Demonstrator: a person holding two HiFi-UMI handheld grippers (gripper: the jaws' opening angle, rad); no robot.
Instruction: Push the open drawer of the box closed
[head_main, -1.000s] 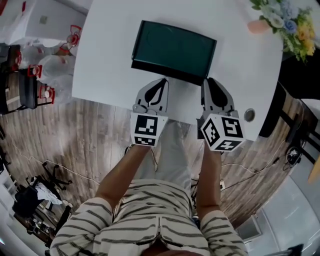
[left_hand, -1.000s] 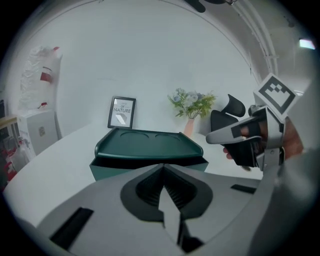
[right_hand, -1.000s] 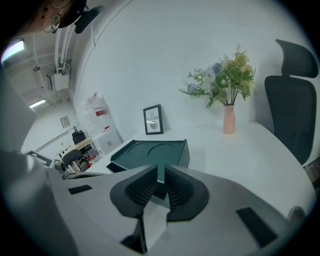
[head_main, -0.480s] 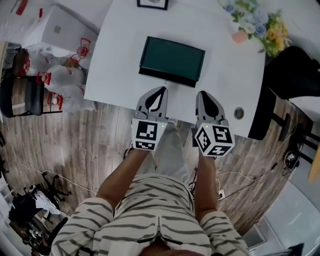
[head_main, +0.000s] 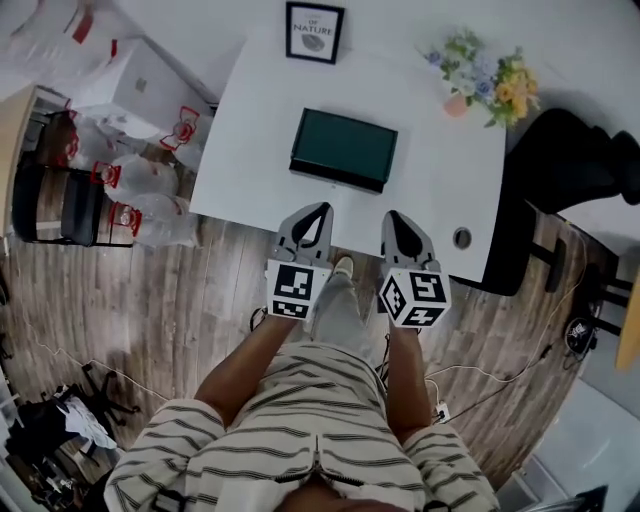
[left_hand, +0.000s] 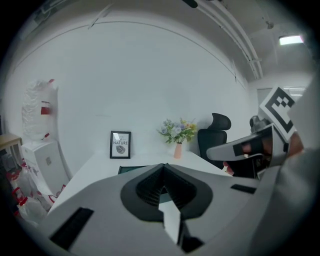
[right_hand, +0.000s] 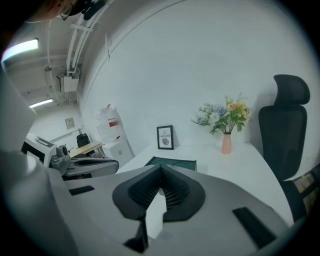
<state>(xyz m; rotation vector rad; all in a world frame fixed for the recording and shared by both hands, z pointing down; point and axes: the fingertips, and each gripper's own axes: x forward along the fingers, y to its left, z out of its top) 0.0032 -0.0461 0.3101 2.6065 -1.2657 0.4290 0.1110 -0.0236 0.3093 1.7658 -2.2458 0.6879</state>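
The dark green box (head_main: 343, 148) lies on the white table (head_main: 250, 120); its black drawer front (head_main: 335, 177) faces me and looks level with the box's body. Both grippers hang side by side over the table's near edge, well short of the box. The left gripper (head_main: 321, 207) is shut with nothing in it, its jaw tips meeting (left_hand: 162, 165). The right gripper (head_main: 392, 214) is also shut and holds nothing (right_hand: 161, 167). Past the jaws the box (left_hand: 131, 169) shows as a thin green strip in the left gripper view and a larger slab (right_hand: 172, 162) in the right gripper view.
A framed print (head_main: 314, 32) stands at the table's far edge and a vase of flowers (head_main: 480, 85) at its far right. A round cable hole (head_main: 461, 238) sits near the front right corner. A black office chair (head_main: 570, 165) is to the right, white bags (head_main: 130, 170) to the left.
Both grippers have drawn back from the box's front to the table's near edge. The head view has pulled back, so the box looks smaller and farther away.
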